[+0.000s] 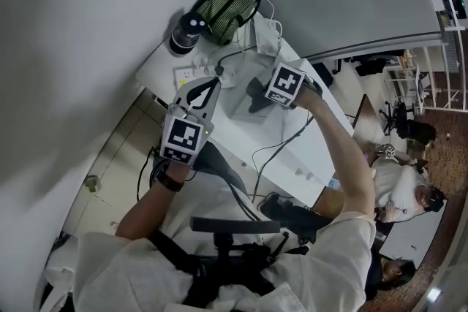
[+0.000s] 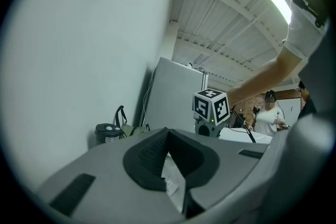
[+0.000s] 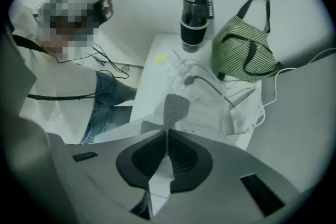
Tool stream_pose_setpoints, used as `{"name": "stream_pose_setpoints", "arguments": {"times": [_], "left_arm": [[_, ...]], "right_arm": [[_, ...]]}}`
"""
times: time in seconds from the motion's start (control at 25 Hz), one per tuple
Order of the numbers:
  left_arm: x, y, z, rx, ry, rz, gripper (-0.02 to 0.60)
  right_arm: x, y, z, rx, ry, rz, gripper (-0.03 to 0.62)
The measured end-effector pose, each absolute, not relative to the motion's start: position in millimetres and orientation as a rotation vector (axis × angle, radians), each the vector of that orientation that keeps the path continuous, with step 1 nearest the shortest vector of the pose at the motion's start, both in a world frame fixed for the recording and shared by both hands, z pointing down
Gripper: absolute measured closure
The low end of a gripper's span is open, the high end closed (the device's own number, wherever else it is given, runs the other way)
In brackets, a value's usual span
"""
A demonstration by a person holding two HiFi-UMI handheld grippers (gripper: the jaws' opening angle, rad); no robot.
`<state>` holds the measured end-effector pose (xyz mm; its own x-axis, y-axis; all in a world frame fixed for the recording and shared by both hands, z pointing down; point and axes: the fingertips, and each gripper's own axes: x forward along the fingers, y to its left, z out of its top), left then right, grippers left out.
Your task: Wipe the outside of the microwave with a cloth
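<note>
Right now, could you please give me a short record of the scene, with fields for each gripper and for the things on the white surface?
left gripper: jaws together, nothing between them
right gripper: shut on grey cloth
white surface: carries the things below
black tumbler: upright, at the wall
green striped bag: beside the tumbler
power strip: lies flat, cable running from it
microwave: cannot be made out for certain
</note>
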<state>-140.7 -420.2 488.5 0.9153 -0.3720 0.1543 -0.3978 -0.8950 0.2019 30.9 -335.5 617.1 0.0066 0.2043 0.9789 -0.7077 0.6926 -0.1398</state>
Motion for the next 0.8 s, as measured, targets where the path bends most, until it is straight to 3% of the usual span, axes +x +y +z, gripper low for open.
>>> {"name": "stream_pose_setpoints", "arguments": {"times": [0.48, 0.8], "left_arm": [[-104, -436, 499, 2.837, -0.622, 0.222, 0.549], [-104, -452, 514, 2.777, -0.733, 0.214, 0.549]], "right_arm": [[215, -429, 618, 0.569, -1.104, 0.446, 0.579], [189, -434, 672, 0.356, -1.189, 0.438, 0.579]]}}
